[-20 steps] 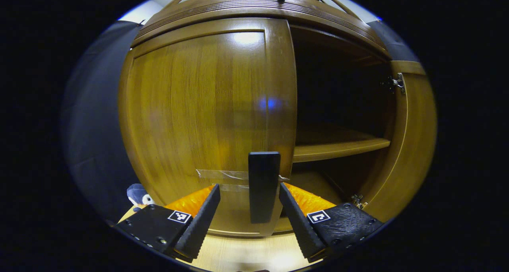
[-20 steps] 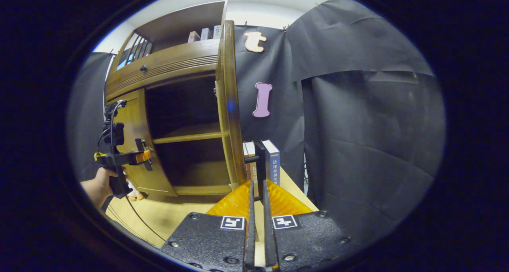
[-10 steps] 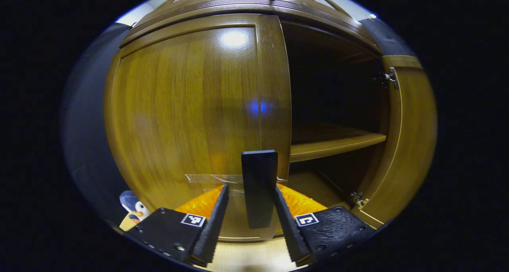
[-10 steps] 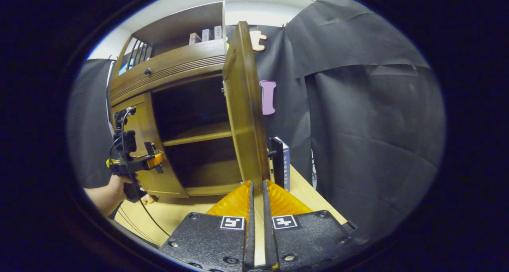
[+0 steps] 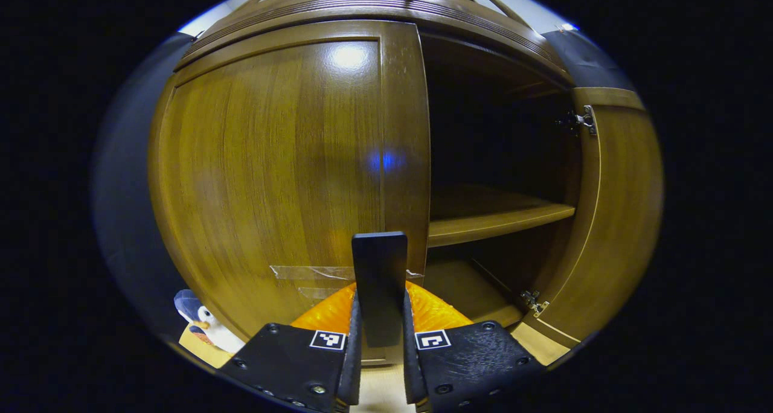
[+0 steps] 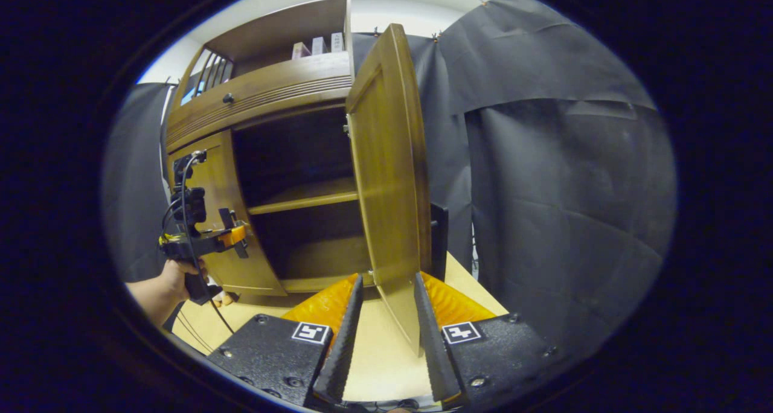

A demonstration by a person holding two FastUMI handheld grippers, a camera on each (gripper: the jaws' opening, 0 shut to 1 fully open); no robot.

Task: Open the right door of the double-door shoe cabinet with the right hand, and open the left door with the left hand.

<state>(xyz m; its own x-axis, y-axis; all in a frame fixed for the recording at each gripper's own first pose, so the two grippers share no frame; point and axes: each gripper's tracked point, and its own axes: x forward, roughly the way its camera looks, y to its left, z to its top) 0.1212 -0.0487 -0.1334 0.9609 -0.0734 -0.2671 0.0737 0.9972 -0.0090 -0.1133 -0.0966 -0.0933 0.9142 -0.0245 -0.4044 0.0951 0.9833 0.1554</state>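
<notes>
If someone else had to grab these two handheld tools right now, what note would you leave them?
Left tool: fingers closed on the black handle of the left door, which is shut.
Right tool: fingers apart, straddling the lower edge of the right door without gripping it.
Done: the right door stands wide open, with the dark inside and the shelf in sight.
Left: pull the left handle to swing the left door open, probably outward to the left, then let go. The right tool can likely back off.
</notes>
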